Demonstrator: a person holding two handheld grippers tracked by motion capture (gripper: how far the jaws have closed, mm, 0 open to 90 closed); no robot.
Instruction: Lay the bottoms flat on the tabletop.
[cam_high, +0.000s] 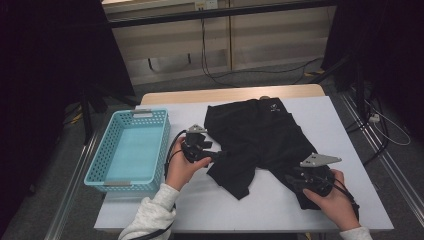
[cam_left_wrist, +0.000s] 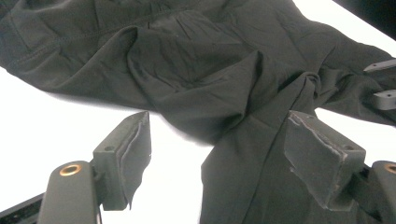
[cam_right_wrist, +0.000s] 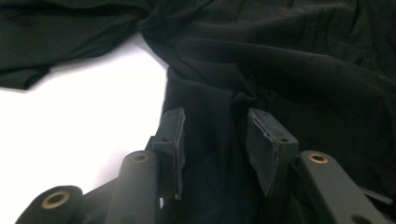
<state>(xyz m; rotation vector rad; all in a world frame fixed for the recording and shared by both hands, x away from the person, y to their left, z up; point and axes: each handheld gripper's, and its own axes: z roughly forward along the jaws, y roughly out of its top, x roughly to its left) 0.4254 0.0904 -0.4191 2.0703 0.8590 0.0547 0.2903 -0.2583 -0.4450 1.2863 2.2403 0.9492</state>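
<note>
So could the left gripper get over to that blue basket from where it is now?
Probably yes. The left gripper sits at the black shorts, its jaws open around a fold of cloth, and the blue basket lies just beside that hand with only bare table between them.

Dim room, dark corners; white table glares, close views soft.
</note>
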